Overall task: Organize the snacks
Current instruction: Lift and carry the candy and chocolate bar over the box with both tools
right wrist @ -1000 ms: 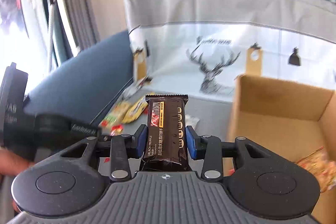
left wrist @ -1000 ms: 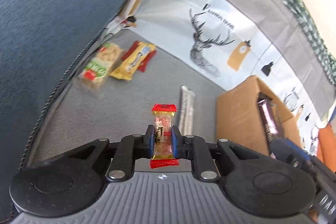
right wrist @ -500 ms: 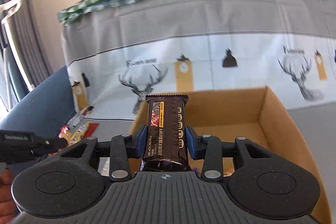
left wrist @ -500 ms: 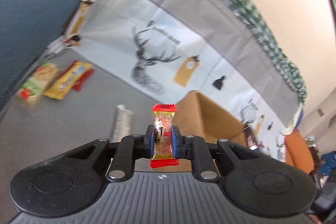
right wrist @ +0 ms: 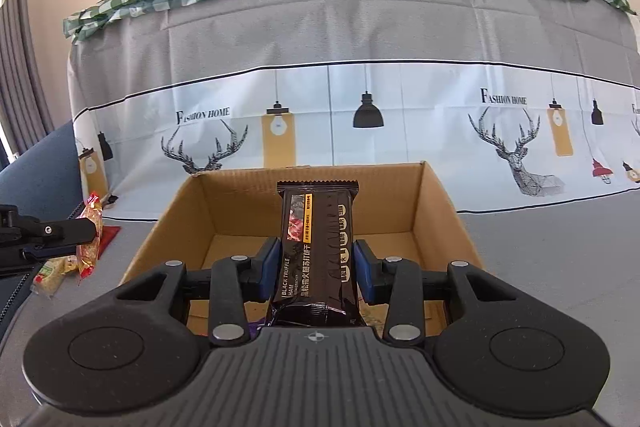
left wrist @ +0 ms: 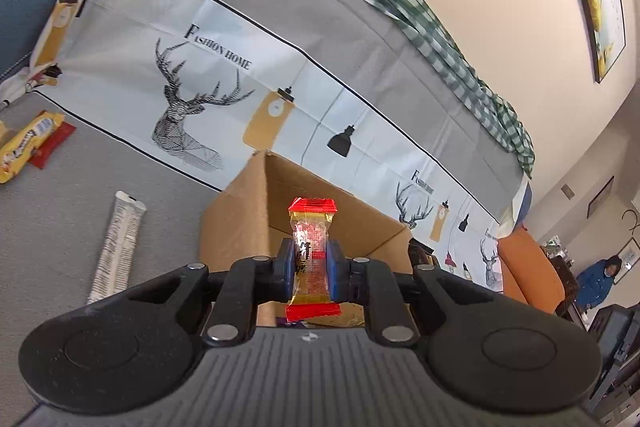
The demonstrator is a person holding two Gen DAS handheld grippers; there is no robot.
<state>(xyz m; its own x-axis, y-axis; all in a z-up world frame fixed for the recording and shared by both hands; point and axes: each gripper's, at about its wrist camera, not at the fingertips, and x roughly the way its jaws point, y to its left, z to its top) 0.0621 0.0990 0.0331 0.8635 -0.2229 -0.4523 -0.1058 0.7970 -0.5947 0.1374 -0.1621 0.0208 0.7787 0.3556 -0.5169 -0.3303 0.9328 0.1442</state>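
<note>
An open cardboard box (right wrist: 440,203) sits on a grey surface. Above its near edge, the right gripper (right wrist: 316,263) pinches a dark snack bar (right wrist: 316,247) upright. Left of the box, the left gripper (left wrist: 310,269) pinches a small red-ended candy packet (left wrist: 312,259) upright. A silver stick packet (left wrist: 116,247) lies further left of the box.

Printed in black on the white band of the sofa cover (right wrist: 400,99), beside each deer head: "FASHION HOME". Lettered in white up the dark snack bar (right wrist: 316,251): "BLACK TRUFFLE HAM", beside Chinese characters too small to make out. Dark characters on the red-and-gold candy (left wrist: 313,259), unreadable.
</note>
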